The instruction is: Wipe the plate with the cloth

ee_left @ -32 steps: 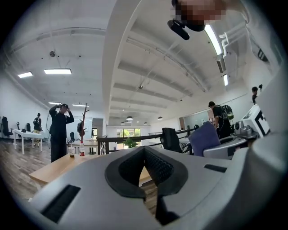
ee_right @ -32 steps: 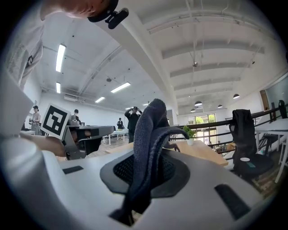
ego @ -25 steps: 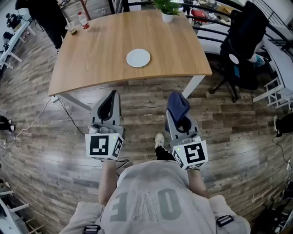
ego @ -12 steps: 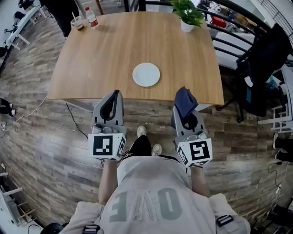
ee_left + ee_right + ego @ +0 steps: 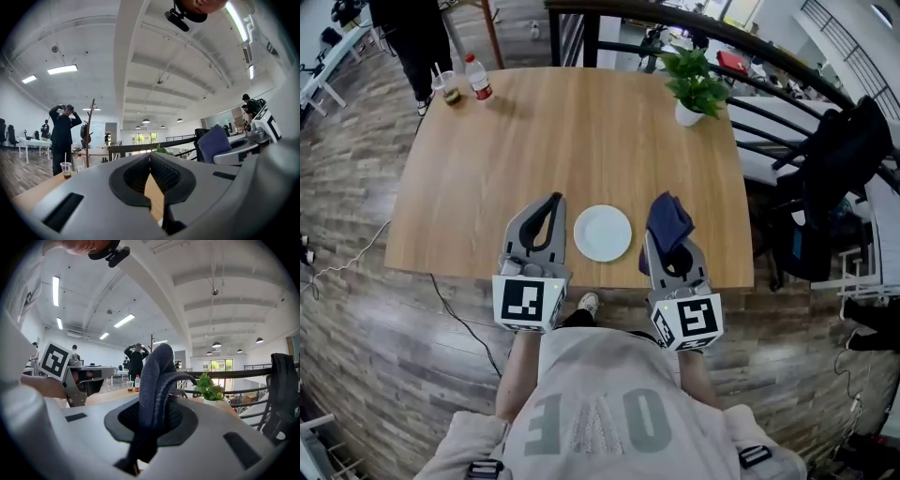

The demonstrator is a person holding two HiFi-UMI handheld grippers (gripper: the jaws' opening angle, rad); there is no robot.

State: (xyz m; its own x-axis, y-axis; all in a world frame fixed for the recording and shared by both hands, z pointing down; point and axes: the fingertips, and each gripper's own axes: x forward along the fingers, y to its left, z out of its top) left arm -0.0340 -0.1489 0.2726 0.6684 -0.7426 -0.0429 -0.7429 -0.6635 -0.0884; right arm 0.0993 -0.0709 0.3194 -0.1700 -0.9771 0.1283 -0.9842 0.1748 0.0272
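head view, one plate (image 5: 603,232), one cloth (image 5: 670,214) pinched in right gripper (image 5: 662,232) jaws, left gripper (image 5: 553,202) jaws closed, empty

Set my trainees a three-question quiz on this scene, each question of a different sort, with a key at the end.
1. True or false: the plate lies on the table between the left gripper and the right gripper.
2. What is in the right gripper's fingers? A) a sponge B) the cloth C) nothing
3. Fill in: the ___ gripper's fingers are shut and empty.
Key: 1 true; 2 B; 3 left.
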